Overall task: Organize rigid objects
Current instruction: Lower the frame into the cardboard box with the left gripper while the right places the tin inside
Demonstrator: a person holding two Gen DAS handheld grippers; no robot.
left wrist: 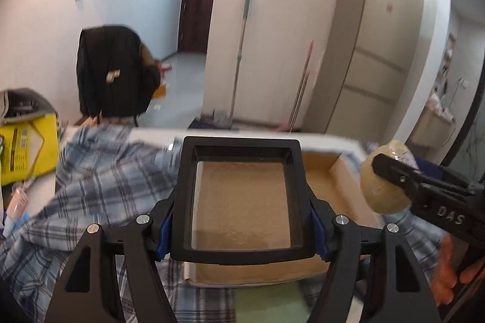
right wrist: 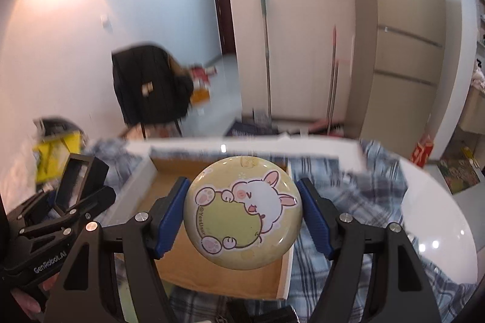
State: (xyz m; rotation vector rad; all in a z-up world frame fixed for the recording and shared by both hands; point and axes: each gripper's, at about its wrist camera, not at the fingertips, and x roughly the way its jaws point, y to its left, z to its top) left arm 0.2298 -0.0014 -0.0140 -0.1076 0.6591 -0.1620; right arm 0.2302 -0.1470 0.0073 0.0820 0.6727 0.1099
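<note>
While both loads hung over the shallow brown cardboard box (right wrist: 218,268), ready for dropping in, a black rectangular plastic frame (left wrist: 241,198) was clamped by the left gripper (left wrist: 241,227), and a round yellow rabbit-print badge (right wrist: 242,212) was pinched edgewise by the right gripper (right wrist: 242,220).

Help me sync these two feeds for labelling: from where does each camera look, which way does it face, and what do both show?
Left wrist: sits on the left gripper, looking forward and down over its jaws, shut on a black rectangular frame above the cardboard box; a hand with the right gripper shows at right.
Right wrist: sits on the right gripper, jaws shut on a round bunny badge over the same box; the left gripper shows at left.
Shared: box, plaid cloth, fridge, mop.
</note>
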